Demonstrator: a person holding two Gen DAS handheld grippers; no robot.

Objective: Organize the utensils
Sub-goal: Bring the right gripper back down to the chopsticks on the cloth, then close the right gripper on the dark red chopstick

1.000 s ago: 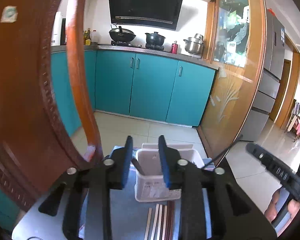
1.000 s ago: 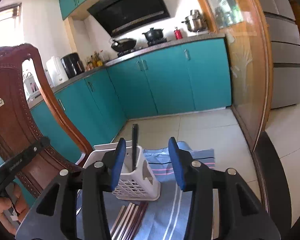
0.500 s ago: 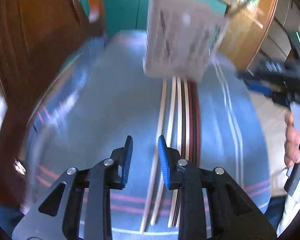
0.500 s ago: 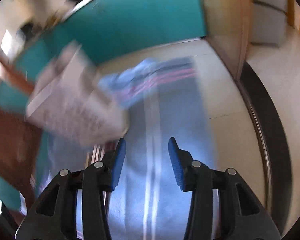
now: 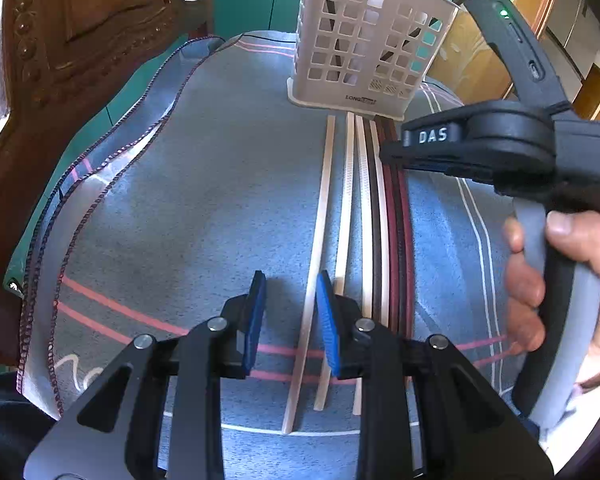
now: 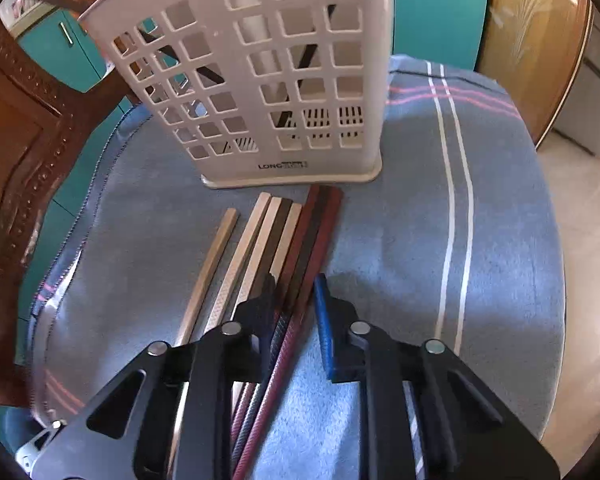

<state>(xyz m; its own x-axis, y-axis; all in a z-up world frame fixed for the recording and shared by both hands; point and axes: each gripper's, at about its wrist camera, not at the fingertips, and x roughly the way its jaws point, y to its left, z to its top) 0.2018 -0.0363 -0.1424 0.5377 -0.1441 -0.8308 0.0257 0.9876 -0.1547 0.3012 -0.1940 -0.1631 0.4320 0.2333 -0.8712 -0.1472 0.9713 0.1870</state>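
Note:
Several chopsticks lie side by side on a blue striped cloth (image 5: 180, 200), pale ones (image 5: 320, 220) on the left and dark red ones (image 6: 320, 232) on the right. Behind them stands a white perforated utensil basket (image 6: 268, 80) with dark sticks inside. My left gripper (image 5: 291, 280) is low over the cloth. It is open, with one pale chopstick running between its blue pads, untouched. My right gripper (image 6: 294, 280) straddles the dark red chopsticks. Its jaws are closing, and a gap still shows at the right pad. In the left wrist view a hand (image 5: 560, 260) holds the right gripper (image 5: 392, 156).
A carved wooden chair back (image 5: 60, 40) stands close on the left of the cloth. Teal cabinets (image 6: 432, 8) and a wooden door frame (image 6: 532, 40) lie beyond the basket. The cloth (image 6: 420, 240) spreads wide to the right of the chopsticks.
Both grippers dropped from facing the kitchen to pointing down at the cloth. The left now straddles a pale chopstick. The right came over the dark chopsticks and its jaws narrowed.

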